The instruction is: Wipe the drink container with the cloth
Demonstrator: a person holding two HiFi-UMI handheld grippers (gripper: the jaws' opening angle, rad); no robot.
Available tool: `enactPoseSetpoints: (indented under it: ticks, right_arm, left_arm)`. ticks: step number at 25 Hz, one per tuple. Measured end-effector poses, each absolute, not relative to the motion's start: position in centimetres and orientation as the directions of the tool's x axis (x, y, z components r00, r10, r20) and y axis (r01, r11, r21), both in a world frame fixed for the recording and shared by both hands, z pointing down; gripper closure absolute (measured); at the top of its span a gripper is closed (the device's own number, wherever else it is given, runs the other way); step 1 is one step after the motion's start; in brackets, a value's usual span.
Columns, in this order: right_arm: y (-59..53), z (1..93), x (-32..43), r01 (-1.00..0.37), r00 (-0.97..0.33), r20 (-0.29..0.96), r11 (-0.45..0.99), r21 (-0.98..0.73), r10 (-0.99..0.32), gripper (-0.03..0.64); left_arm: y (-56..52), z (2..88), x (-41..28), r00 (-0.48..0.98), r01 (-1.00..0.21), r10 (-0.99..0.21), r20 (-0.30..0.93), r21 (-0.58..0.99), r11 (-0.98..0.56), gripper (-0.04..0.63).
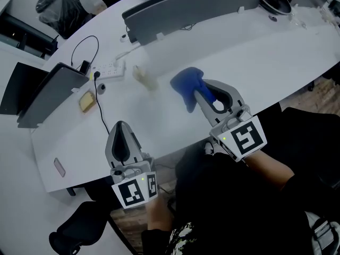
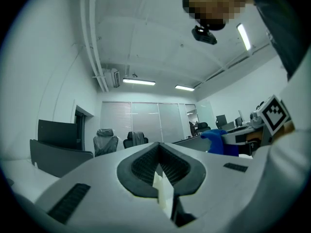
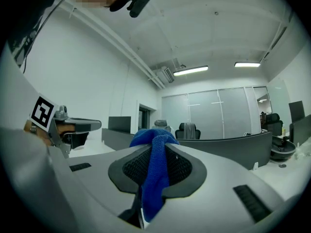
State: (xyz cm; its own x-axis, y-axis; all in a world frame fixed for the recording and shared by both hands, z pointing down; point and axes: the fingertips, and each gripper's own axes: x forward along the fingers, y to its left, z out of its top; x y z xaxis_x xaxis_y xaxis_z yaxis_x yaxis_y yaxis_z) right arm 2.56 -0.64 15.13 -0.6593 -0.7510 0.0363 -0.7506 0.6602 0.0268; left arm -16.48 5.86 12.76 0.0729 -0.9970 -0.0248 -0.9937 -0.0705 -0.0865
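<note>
In the head view my right gripper (image 1: pixel 197 93) is shut on a blue cloth (image 1: pixel 186 84), which bunches out past its tips above the white table (image 1: pixel 255 62). The right gripper view shows the cloth (image 3: pixel 156 171) pinched between the ribbed pads and hanging down. A pale yellowish, blurred object (image 1: pixel 143 77), possibly the drink container, lies on the table to the cloth's left. My left gripper (image 1: pixel 120 127) hovers near the table's front edge, shut, well short of that object. In its own view the left gripper (image 2: pixel 160 171) has only a thin pale sliver at the pads' seam, and the cloth (image 2: pixel 216 142) shows at right.
A white power strip (image 1: pixel 109 70) with a black cable lies at the left, beside a yellow block (image 1: pixel 87 102). Grey partition panels (image 1: pixel 191 4) (image 1: pixel 48 94) stand along the far and left sides. A black chair (image 1: pixel 79 232) is below the table edge.
</note>
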Motion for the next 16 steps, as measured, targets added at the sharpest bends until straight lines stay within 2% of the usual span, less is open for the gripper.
enactPoseSetpoints:
  ticks: [16]
  right_arm:
    - [0.6, 14.8, 2.8, -0.746, -0.666, 0.016, 0.666, 0.014, -0.746, 0.555]
  left_arm:
    - [7.1, 11.5, -15.0, 0.100, -0.987, -0.993, -0.060, -0.131, -0.091, 0.592]
